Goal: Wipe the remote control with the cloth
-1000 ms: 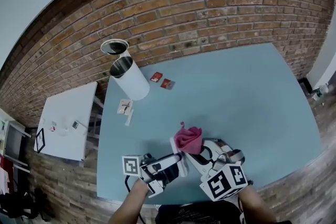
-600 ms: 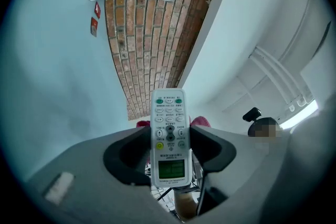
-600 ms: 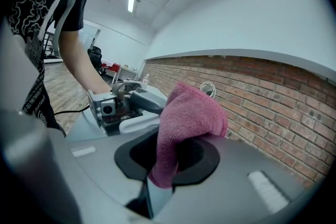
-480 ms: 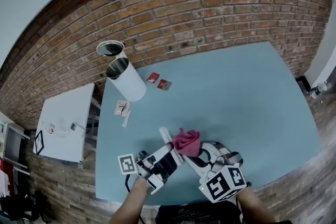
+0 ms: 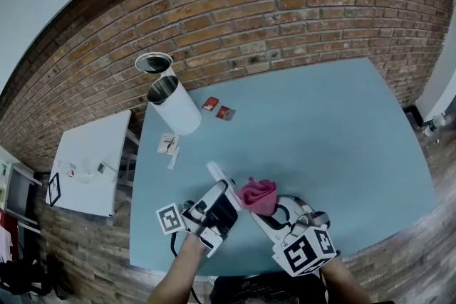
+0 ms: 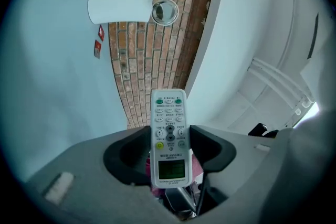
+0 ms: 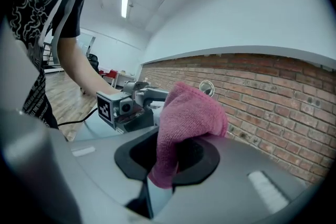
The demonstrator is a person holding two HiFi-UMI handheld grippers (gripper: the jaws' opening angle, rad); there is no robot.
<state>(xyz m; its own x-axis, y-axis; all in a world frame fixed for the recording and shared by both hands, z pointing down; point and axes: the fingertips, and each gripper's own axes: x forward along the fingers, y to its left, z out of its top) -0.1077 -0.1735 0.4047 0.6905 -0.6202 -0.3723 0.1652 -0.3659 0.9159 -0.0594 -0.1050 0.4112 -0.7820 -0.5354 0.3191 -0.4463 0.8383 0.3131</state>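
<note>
My left gripper (image 6: 169,147) is shut on a white remote control (image 6: 169,136), button side to the camera, its far end pointing up and away. In the head view the left gripper (image 5: 222,194) holds the remote control (image 5: 216,172) above the near part of the blue table (image 5: 320,132), its tip angled to the upper left. My right gripper (image 7: 170,157) is shut on a bunched pink cloth (image 7: 186,118). Seen from above, the right gripper (image 5: 262,213) carries the cloth (image 5: 258,194) just right of the remote, close to it; whether they touch I cannot tell.
A white cylinder (image 5: 174,107) lies on the table's far left, a dark-rimmed can (image 5: 154,63) beyond it by the brick wall (image 5: 285,18). Two small red packets (image 5: 218,108) and white paper scraps (image 5: 169,146) lie nearby. A white side table (image 5: 89,164) stands left.
The left gripper has swung the remote's tip up and to the upper left, moving leftward. The right gripper with the cloth has stayed nearly in place.
</note>
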